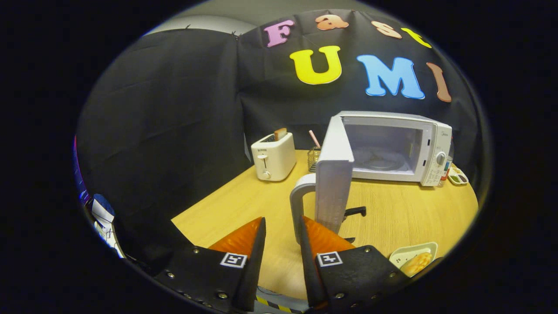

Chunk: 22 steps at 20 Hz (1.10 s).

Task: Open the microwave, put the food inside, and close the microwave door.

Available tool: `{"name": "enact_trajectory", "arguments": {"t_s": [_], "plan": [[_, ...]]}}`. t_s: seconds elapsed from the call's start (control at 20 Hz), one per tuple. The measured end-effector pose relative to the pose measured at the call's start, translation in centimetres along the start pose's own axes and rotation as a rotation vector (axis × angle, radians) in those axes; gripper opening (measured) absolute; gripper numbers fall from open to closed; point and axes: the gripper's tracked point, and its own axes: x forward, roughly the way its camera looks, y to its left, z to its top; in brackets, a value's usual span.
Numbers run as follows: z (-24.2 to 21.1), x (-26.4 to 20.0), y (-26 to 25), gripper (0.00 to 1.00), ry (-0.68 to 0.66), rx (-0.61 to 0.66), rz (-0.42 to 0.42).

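We see a wooden table [244, 205] against black cloth. The microwave [394, 148] stands at the back with its door [333, 174] swung wide toward us. Our gripper [282, 229] is open, fingers apart, the door handle [297, 205] just ahead of them. The food [417, 263] sits in a dish [403, 255] beside the right finger. A toaster [273, 156] stands left of the microwave.

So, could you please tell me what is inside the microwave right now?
The microwave stands open, its door swung out toward the tongs, which are open. Inside I see only the glass turntable, no food. The door hides the cavity's near-left corner.
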Motion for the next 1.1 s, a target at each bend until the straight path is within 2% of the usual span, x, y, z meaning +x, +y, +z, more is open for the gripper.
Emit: {"name": "enact_trajectory", "arguments": {"t_s": [0.05,0.1,0.2,0.5,0.8,1.1], "plan": [[0.8,-0.8,0.2,0.48,-0.031,-0.012,0.020],[1.6,-1.7,0.2,0.68,-0.061,-0.027,0.034],[2.8,-3.7,-1.1,0.99,-0.115,-0.062,0.012],[2.6,-7.2,-8.4,0.99,-0.154,-0.087,-0.149],[-1.0,-9.5,-16.4,0.99,-0.100,-0.019,-0.329],[-6.1,-10.2,-21.7,0.99,0.006,0.044,-0.432]]}}
